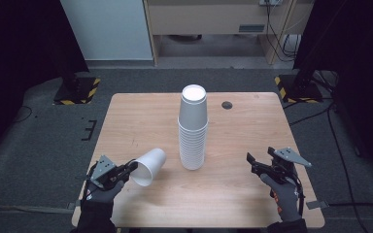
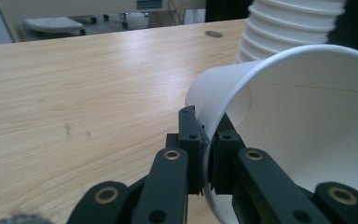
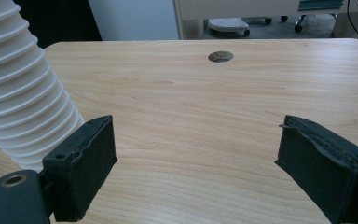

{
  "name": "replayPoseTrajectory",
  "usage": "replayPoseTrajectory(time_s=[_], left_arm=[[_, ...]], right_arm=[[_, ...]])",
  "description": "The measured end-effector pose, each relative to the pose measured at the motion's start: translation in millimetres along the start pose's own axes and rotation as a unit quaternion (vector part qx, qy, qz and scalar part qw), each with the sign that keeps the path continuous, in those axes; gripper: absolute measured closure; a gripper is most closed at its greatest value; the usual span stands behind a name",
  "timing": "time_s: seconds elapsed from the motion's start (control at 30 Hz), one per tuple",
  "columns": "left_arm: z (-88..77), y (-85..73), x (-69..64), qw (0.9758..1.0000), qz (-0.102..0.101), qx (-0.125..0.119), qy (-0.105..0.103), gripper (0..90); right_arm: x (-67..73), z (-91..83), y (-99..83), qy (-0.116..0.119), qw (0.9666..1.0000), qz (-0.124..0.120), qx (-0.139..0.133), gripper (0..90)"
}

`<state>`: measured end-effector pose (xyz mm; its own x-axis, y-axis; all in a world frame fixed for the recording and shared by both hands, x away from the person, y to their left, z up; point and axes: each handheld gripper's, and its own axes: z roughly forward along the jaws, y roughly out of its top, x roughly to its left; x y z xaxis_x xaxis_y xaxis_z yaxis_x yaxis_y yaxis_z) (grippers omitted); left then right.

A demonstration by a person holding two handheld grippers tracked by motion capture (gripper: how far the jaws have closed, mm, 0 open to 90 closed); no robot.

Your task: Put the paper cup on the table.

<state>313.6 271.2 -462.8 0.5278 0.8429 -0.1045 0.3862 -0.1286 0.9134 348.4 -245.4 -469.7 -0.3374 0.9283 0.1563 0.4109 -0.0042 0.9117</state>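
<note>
— Two grippers, near the worktop's [image 1: 141, 116] front edge?
— Yes. Left gripper [image 1: 127, 170] by the front-left corner, jaws pinching the rim of a single white cup [image 1: 148, 166], tipped sideways, mouth toward the front.
— And mid-worktop?
— Tall stack of white cups [image 1: 193, 128], upside down, just right of that cup.
— Farther right?
— Right gripper [image 1: 258, 159] near the front-right corner, jaws spread wide, holding nothing.

No writing, number or brand can be read anywhere. The white cups [image 1: 193, 127] are plain. The desk [image 1: 252, 131] bears no label.
</note>
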Motion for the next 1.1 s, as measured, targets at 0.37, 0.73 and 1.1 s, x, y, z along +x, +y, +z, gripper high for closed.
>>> replayPoseTrajectory(time_s=[0.37, 0.73, 1.1], left_arm=[[-5.3, 8.6, 30.9, 0.9986, -0.023, 0.033, 0.034, 84.8], [-1.6, 24.1, 43.2, 0.9934, -0.025, 0.106, 0.037, 84.8], [-1.1, 41.7, 47.4, 0.9808, -0.004, 0.189, 0.045, 84.8]], right_arm=[[-2.7, 3.7, -2.5, -0.002, 0.9999, -0.005, 0.009, 11.3], [-2.9, 6.0, -4.9, -0.004, 0.9996, -0.018, 0.021, 11.3], [-4.9, 6.1, -5.2, -0.006, 0.9994, -0.021, 0.025, 11.4]])
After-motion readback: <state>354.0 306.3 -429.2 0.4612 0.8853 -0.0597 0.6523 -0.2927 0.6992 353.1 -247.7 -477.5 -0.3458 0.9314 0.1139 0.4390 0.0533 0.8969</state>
